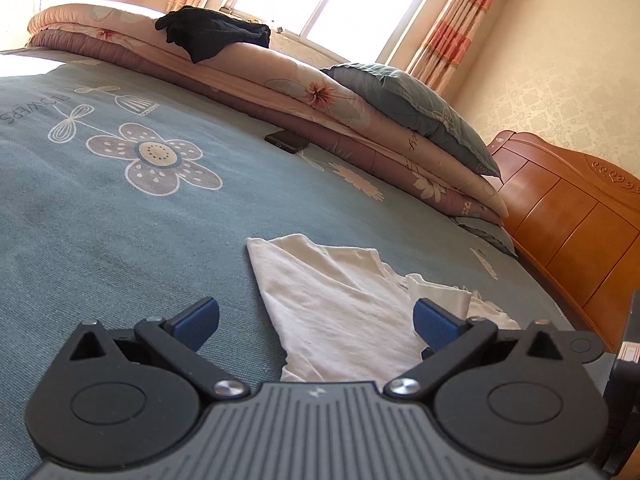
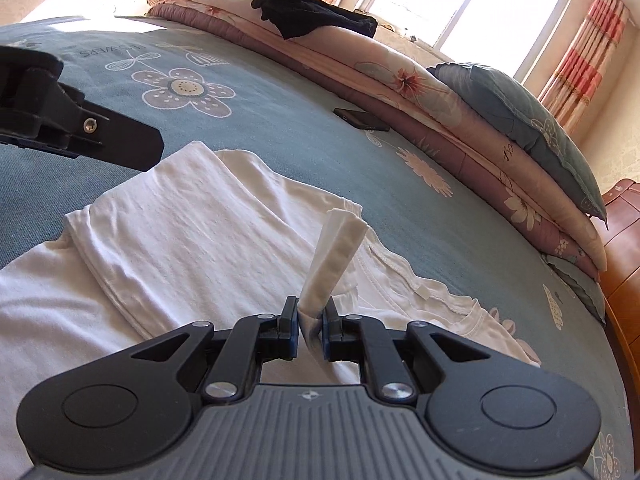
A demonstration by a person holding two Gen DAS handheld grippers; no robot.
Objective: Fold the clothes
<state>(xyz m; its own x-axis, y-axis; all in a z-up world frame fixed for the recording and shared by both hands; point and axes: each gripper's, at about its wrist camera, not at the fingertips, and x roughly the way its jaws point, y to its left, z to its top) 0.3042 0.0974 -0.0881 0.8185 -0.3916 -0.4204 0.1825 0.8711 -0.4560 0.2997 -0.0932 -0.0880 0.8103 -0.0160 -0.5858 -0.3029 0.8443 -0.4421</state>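
Item: white T-shirt (image 2: 192, 240), partly folded, lying on the blue flowered bedspread (image 2: 280, 128) near the bed's front edge.
Right hand-held gripper (image 2: 310, 322): pressed together on a bunched strip of the shirt's fabric (it stood up between the pads), near the neckline.
Left hand-held gripper (image 1: 316, 320): spread wide, nothing between the pads, hovering at the shirt's left edge.
Step judged in hand: carrying a pinched edge over for a fold.
Next move would call for laying the strip flat across the body, then releasing.
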